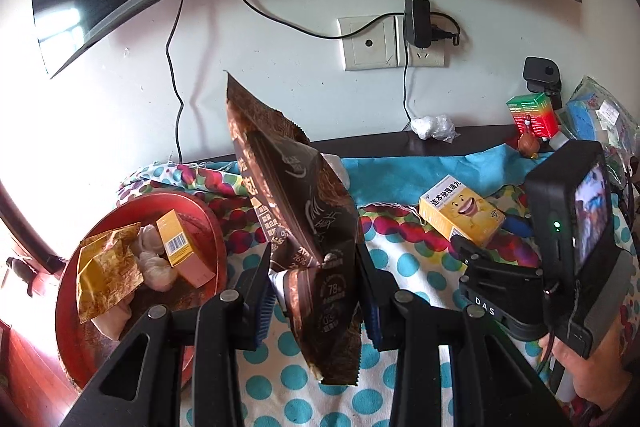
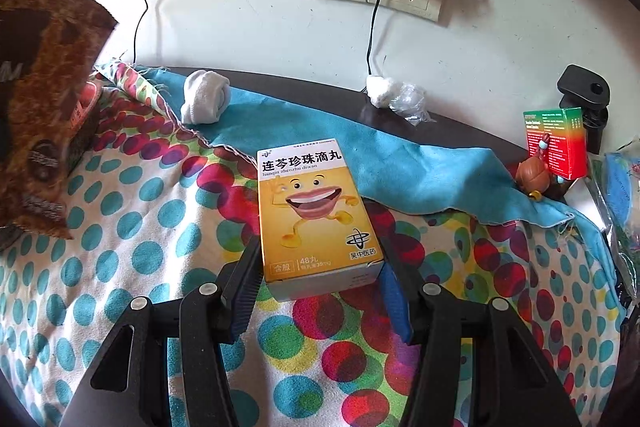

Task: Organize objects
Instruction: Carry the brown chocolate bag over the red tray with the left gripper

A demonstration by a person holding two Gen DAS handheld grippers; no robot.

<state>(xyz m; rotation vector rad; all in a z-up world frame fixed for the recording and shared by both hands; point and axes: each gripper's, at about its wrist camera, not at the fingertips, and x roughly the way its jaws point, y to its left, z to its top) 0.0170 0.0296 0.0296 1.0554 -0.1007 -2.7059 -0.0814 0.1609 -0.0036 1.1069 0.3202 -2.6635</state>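
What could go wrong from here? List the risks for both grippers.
1. The left gripper pinches the tall brown snack bag low down; it may flop or slip before reaching the red tray.
2. That tray is already crowded, so the bag may slide off.
3. The right gripper straddles only the yellow box's near end, so the box may pivot.

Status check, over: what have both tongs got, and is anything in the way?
Left tongs shut on brown bag, lifted beside red tray. Right tongs astride yellow box on the cloth; contact unclear. Nothing in the way.
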